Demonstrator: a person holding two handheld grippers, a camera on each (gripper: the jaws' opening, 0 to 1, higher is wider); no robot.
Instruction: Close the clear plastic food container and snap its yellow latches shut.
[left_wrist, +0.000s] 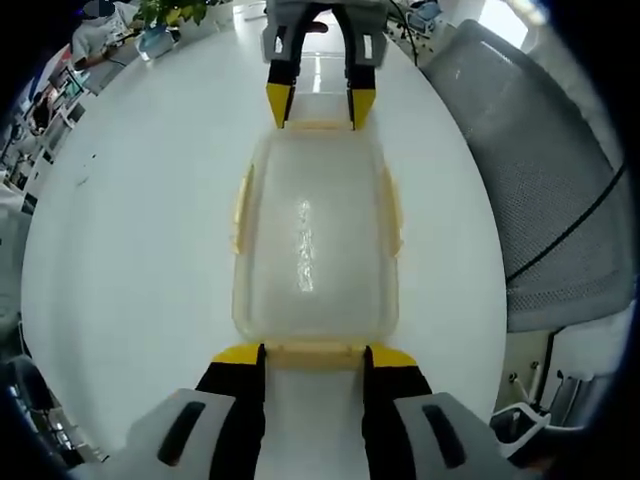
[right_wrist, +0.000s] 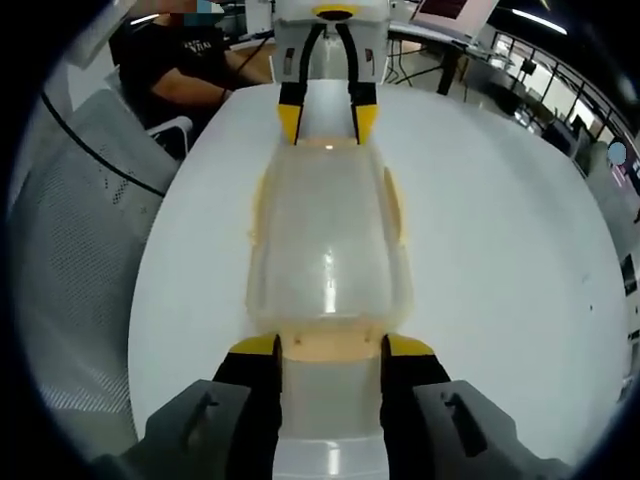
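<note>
The container (left_wrist: 310, 245) lies on the white table (left_wrist: 130, 260) with its lid already seated, and one gripper stands at each short end. Your main risk from here is uneven pressure. If one gripper pushes on its end latch before the other is braced, the container will probably slide along the smooth tabletop instead of letting the latch snap. A second risk is a jaw tip slipping off the narrow yellow edge — that would likely leave the latch half-seated or lift the lid corner. The long-side latches (left_wrist: 243, 205) appear to lie flat against the wall, but whether they have clicked home cannot be told.

Pose: you hold the left gripper (left_wrist: 314, 352) low and level, pointing along the length of the container, with its yellow tips at the near end latch (left_wrist: 314, 350). The jaws stand moderately apart, one at each side of that latch; they are not clamped on anything. The right gripper (right_wrist: 332, 347) mirrors this from the opposite end, its tips set at each side of its own end latch (right_wrist: 330, 345), equally parted and gripping nothing. Each gripper faces the other straight across the lid. A grey mesh chair (left_wrist: 545, 200) stands beside the table.
</note>
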